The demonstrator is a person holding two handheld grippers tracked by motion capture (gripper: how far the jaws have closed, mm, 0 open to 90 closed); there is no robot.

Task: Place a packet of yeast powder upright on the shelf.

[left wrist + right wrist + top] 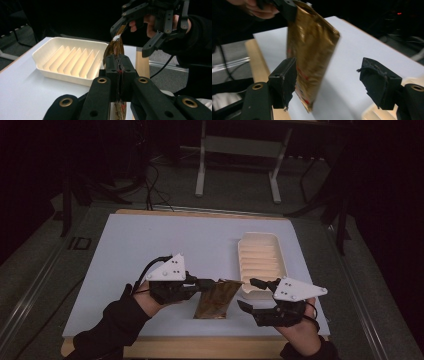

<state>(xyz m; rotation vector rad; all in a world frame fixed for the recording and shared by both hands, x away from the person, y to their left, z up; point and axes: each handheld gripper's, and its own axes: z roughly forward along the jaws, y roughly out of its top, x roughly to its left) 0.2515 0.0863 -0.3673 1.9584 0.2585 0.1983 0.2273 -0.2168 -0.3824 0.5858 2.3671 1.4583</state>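
A shiny gold-brown packet (pixel 216 299) hangs upright over the front of the white tabletop (pixel 150 245). My left gripper (pixel 212 282) is shut on its upper edge. In the left gripper view the jaws (pixel 119 68) pinch the packet (pixel 115 47) edge-on. My right gripper (pixel 246 293) stands open just right of the packet. In the right gripper view the packet (pixel 312 50) sits between the spread jaws (pixel 329 80), close to the left pad (pixel 284 83) and well apart from the right pad (pixel 378 83). The open right gripper (pixel 128 40) also shows beyond the packet in the left gripper view.
A cream ribbed tray (pixel 260 262) lies on the right part of the table, just behind the right gripper; it holds nothing (pixel 70 60). A wooden edge (pixel 200 347) runs along the table's front. A metal stand (pixel 237 150) is on the floor beyond.
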